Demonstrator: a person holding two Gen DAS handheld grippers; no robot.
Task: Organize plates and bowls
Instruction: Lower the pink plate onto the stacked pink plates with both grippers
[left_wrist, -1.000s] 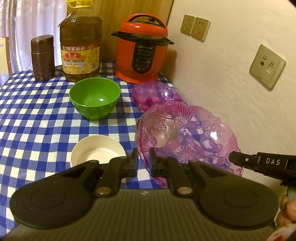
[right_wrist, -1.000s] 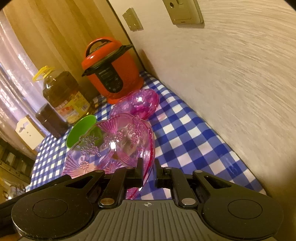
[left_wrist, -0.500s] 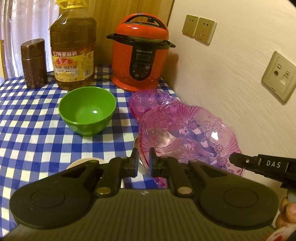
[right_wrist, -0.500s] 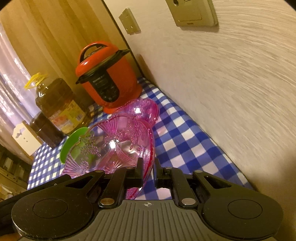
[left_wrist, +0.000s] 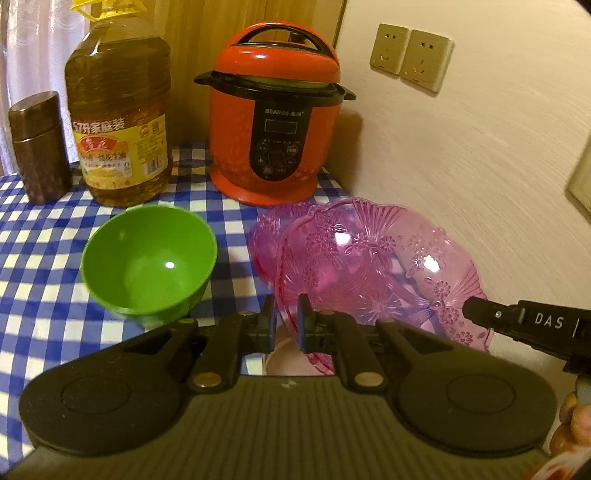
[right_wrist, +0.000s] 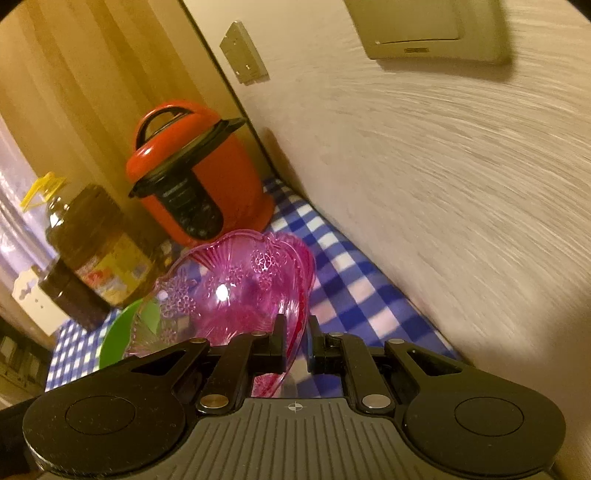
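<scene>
A large clear pink dish (left_wrist: 369, 266) with flower patterns hangs tilted above the table, held by both grippers. My left gripper (left_wrist: 286, 310) is shut on its near rim. The right gripper (left_wrist: 476, 312) comes in from the right and is shut on the opposite rim (right_wrist: 295, 332). A second, smaller pink dish (left_wrist: 264, 236) lies on the cloth behind and partly under the carried dish (right_wrist: 236, 288). A green bowl (left_wrist: 147, 262) stands to the left (right_wrist: 114, 339). A pale bowl (left_wrist: 284, 358) shows only as a sliver behind my left fingers.
The table wears a blue-and-white checked cloth (left_wrist: 37, 295). At the back stand a red pressure cooker (left_wrist: 275, 122), a big oil bottle (left_wrist: 118, 122) and a brown canister (left_wrist: 38, 147). A wall with sockets (left_wrist: 410, 53) runs close along the right side.
Both grippers have carried the pink dish forward toward the cooker, so it now overlaps the smaller pink dish. The pale bowl has slid almost out of sight beneath my left gripper.
</scene>
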